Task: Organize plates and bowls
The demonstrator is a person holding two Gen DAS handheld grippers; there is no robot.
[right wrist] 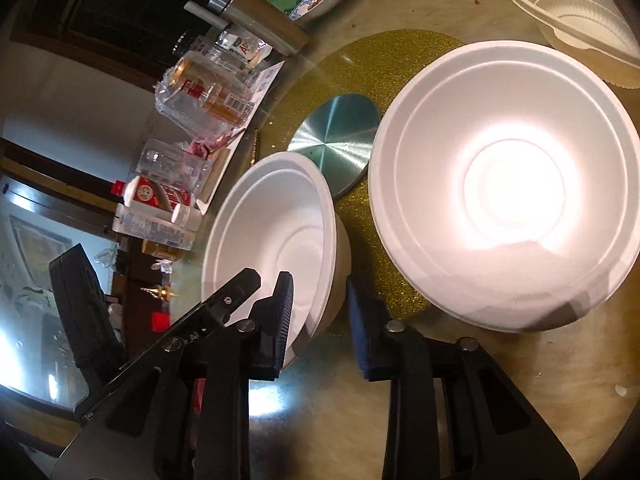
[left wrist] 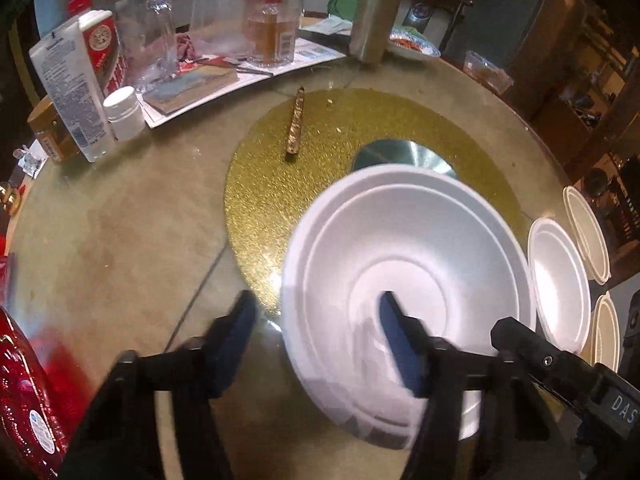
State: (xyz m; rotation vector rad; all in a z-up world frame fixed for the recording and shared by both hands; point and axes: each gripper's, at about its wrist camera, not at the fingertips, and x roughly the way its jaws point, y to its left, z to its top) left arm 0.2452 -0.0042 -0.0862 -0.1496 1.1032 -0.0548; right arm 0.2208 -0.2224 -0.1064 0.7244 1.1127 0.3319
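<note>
A white foam bowl (left wrist: 404, 280) sits partly on the gold mat (left wrist: 280, 184) in the left wrist view. My left gripper (left wrist: 318, 316) is open, its jaws astride the bowl's near-left rim, one finger inside the bowl and one outside. The same bowl shows in the right wrist view (right wrist: 276, 232), where my right gripper (right wrist: 320, 308) is open with its jaws astride that bowl's near rim. A second white foam bowl (right wrist: 508, 184) stands to its right; it also shows in the left wrist view (left wrist: 560, 284).
Cream ribbed paper bowls (right wrist: 576, 12) stand at the table's right edge, also seen in the left wrist view (left wrist: 588, 236). Bottles, cartons, a steel flask (left wrist: 376, 12) and a plate of food (left wrist: 412, 42) crowd the far side. A red package (left wrist: 24, 392) lies near left.
</note>
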